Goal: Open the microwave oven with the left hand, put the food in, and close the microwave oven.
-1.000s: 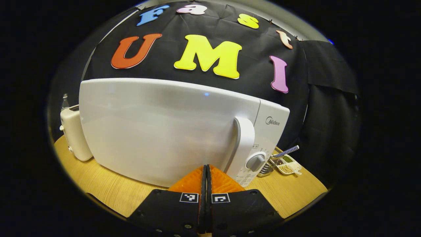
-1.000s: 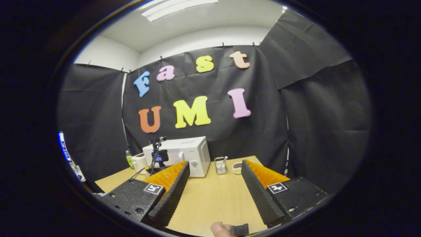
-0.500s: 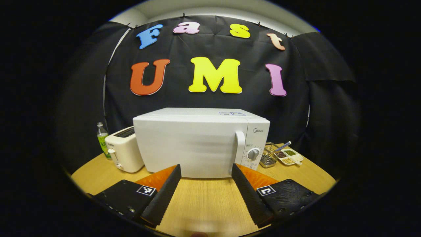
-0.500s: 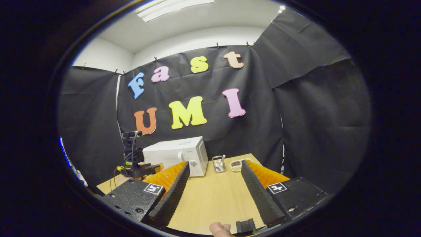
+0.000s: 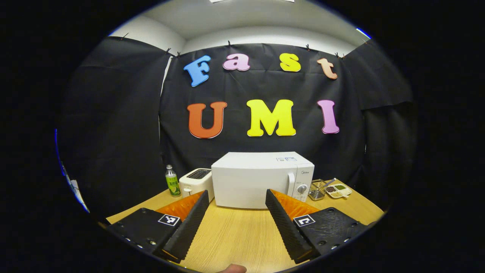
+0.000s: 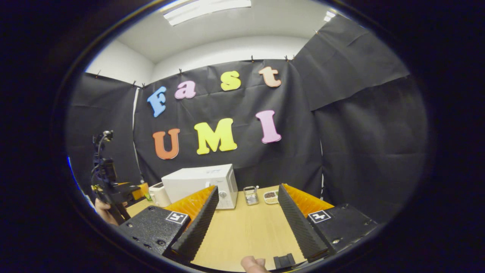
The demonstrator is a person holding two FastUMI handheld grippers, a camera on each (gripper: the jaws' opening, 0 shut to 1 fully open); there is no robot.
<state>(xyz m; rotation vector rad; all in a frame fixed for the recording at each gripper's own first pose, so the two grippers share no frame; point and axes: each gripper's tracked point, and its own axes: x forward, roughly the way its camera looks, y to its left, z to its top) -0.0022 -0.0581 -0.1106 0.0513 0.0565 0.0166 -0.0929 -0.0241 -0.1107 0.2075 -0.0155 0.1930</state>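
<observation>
Light wooden table [image 5: 242, 235] carries the white box-shaped microwave oven [image 5: 261, 180] at its far edge, door shut, well apart from both tools. White toaster [image 5: 195, 182] just beside it. Left gripper [image 5: 235, 223]: fingers spread wide, nothing held. Right gripper [image 6: 246, 222]: likewise wide open, empty. No food visible outside, so the closing step looks complete; no further move seems called for.

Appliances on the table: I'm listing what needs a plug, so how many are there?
2: the white microwave oven at the back middle of the table, door shut, and a toaster just to its left. Others may be hidden behind.
</observation>
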